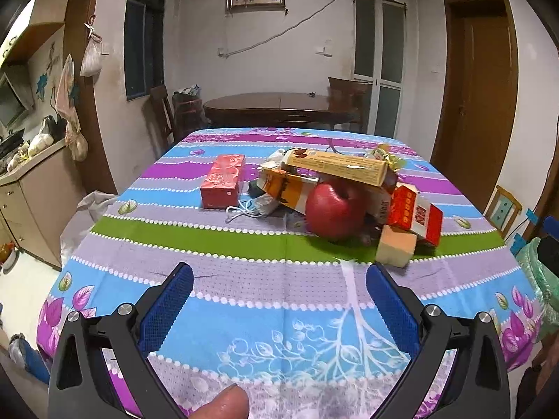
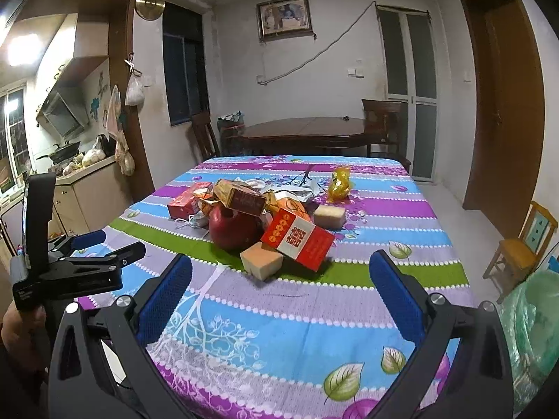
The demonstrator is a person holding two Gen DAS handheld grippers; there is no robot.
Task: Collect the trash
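Note:
A pile of trash sits mid-table: a long yellow box [image 1: 335, 167], an orange carton [image 1: 286, 188], a red-and-white packet [image 1: 415, 214] [image 2: 297, 239], a tan block [image 1: 396, 246] [image 2: 262, 260], a face mask [image 1: 251, 207] and a yellow wrapper [image 2: 339, 181]. A red apple [image 1: 335, 209] [image 2: 234, 230] rests among them. A red box [image 1: 223, 181] [image 2: 185, 202] lies to the left. My left gripper [image 1: 279, 272] is open and empty, short of the pile. My right gripper [image 2: 279, 265] is open and empty, near the tan block.
The table wears a striped floral cloth [image 1: 244, 307] [image 2: 314, 331]. A green-lined bin [image 2: 534, 317] [image 1: 538, 279] stands at the table's right side. A small wooden chair [image 2: 524, 248] is beyond it. The left gripper's body [image 2: 70, 265] shows at the left of the right wrist view.

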